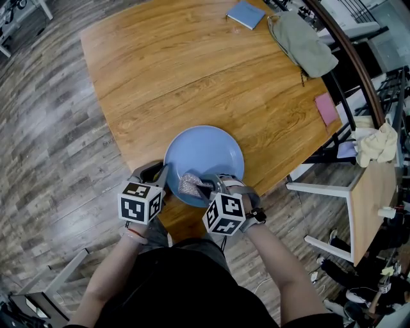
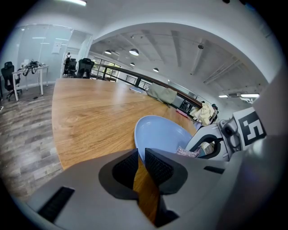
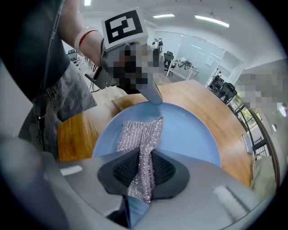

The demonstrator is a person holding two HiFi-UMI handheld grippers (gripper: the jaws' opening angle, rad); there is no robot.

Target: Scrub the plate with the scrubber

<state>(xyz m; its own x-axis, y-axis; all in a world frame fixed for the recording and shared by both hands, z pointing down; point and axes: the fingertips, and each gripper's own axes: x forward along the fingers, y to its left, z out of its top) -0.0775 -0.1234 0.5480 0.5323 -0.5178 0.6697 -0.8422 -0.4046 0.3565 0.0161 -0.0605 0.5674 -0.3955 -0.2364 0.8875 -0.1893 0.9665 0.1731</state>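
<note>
A light-blue plate (image 1: pixel 208 150) (image 2: pixel 162 134) (image 3: pixel 189 130) lies near the front edge of the wooden table (image 1: pixel 192 64). My left gripper (image 1: pixel 163 177) (image 2: pixel 140 155) is shut on the plate's left rim, and its tip shows at the far rim in the right gripper view. A silvery mesh scrubber (image 1: pixel 190 186) (image 3: pixel 141 134) (image 2: pixel 188 152) lies on the near part of the plate. My right gripper (image 1: pixel 208 187) (image 3: pixel 145 162) is shut on its near end, and the rest fans out flat on the plate.
At the table's far right lie a blue notebook (image 1: pixel 246 14) and an olive cloth bag (image 1: pixel 301 41). A pink pad (image 1: pixel 325 107) sits by the right edge. A white-framed side table (image 1: pixel 359 186) with a cream cloth (image 1: pixel 377 144) stands to the right.
</note>
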